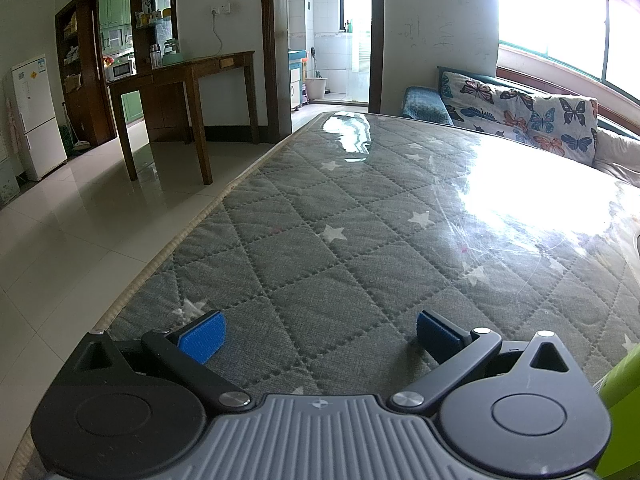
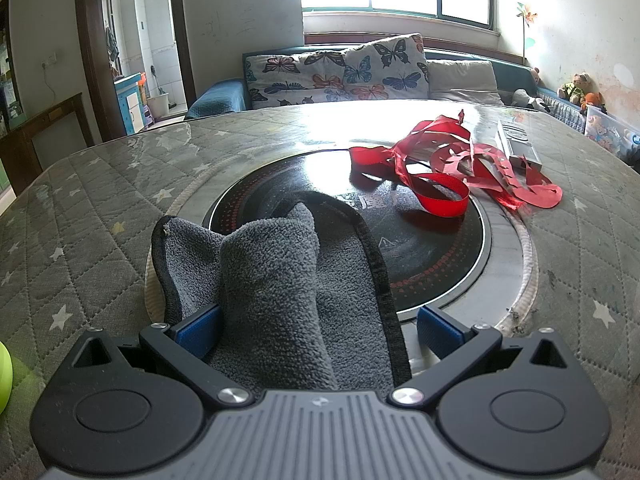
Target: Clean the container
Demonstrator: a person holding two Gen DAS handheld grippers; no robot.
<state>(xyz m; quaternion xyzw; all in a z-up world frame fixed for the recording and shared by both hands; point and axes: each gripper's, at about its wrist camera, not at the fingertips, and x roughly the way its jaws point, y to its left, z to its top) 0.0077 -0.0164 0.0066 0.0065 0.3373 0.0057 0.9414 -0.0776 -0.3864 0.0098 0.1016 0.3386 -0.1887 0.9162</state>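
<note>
While your left gripper hangs wide open and empty over the quilted table, your right gripper is also spread wide, with a grey cloth bunched between its fingers, not clamped. The cloth drapes onto the black cooktop set in the table, where red ribbon lies. A green container edge shows just right of your left gripper.
</note>
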